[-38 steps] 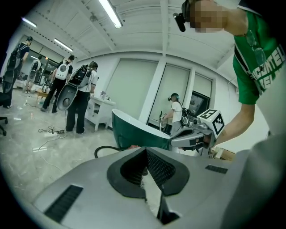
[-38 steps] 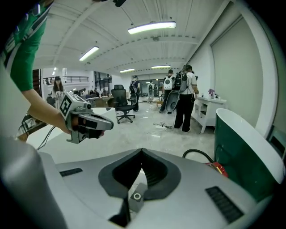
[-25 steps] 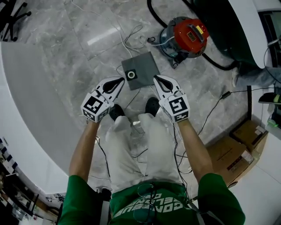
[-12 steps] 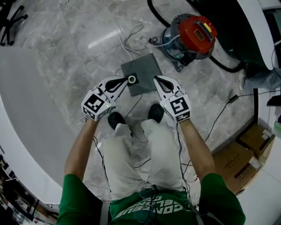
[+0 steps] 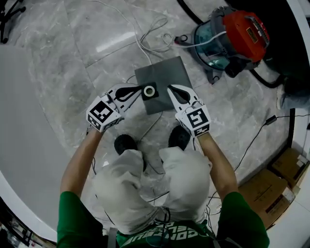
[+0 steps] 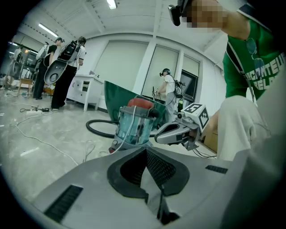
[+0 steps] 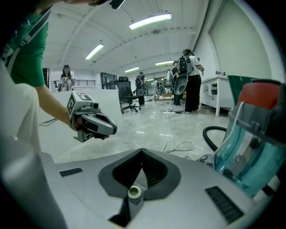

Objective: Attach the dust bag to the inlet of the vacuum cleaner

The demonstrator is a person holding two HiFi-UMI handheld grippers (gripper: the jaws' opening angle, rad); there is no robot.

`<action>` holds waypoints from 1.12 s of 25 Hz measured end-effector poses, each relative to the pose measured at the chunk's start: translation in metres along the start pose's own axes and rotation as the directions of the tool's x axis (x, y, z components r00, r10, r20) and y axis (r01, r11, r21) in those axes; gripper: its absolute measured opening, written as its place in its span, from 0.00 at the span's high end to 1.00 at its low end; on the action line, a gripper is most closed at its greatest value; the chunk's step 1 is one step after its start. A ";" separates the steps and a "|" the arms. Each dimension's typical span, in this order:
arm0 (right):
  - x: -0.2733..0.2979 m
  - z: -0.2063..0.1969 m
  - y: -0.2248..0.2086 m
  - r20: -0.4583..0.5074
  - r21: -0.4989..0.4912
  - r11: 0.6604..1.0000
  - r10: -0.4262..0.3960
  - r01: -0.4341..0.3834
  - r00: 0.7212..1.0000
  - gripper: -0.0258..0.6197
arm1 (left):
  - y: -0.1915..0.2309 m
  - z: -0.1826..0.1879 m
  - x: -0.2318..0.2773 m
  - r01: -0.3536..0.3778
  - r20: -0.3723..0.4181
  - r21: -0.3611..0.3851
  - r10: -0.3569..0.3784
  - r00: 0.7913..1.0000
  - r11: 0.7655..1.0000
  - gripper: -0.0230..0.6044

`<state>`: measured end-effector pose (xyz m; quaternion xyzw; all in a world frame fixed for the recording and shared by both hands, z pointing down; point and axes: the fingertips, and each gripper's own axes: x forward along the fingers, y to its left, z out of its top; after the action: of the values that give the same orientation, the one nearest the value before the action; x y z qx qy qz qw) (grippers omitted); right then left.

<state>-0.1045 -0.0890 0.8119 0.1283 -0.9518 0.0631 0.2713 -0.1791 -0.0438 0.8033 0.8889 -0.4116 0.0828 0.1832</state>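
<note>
A flat grey dust bag (image 5: 164,80) lies on the marble floor, its white ring collar (image 5: 149,90) near its front left corner. The vacuum cleaner (image 5: 231,42), red-topped with a clear teal body, stands beyond it to the right, apart from the bag. My left gripper (image 5: 139,89) is shut on nothing, its tip just left of the collar. Just right of the collar, my right gripper (image 5: 170,89) is shut and holds nothing. In the right gripper view the collar (image 7: 134,192) shows below the closed jaws (image 7: 142,151). The left gripper view shows the vacuum (image 6: 134,125) ahead.
White and black cables (image 5: 145,43) trail over the floor near the bag. A black hose (image 5: 191,14) runs behind the vacuum. The person's shoes (image 5: 126,144) stand just short of the bag. Cardboard boxes (image 5: 271,186) sit at the right, a white curved platform (image 5: 24,145) at the left.
The person has leaned forward. Both grippers have moved up to the bag's near edge, the left tip now beside the collar. Both stay shut.
</note>
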 end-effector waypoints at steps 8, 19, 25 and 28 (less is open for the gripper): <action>0.056 -0.088 0.026 -0.013 -0.056 0.996 0.065 -0.066 0.998 0.95 | 0.009 -0.097 0.032 0.094 -0.074 0.068 -0.089 0.993 0.993 0.96; 0.105 -0.154 0.070 -0.064 -0.113 0.987 0.104 -0.111 0.993 0.95 | 0.039 -0.167 0.051 0.099 -0.110 0.104 -0.087 0.990 0.990 0.96; 0.126 -0.184 0.091 -0.133 -0.181 0.974 0.114 -0.138 0.984 0.95 | 0.039 -0.193 0.055 0.119 -0.135 0.096 -0.106 0.985 0.988 0.96; 0.133 -0.198 0.101 -0.176 -0.199 0.966 0.128 -0.163 0.976 0.95 | 0.040 -0.197 0.056 0.126 -0.135 0.086 -0.114 0.984 0.988 0.96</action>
<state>-0.1423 0.0171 1.0444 0.0225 -0.9348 -0.0086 0.3545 -0.1730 -0.0289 1.0117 0.9124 -0.3402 0.1486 0.1723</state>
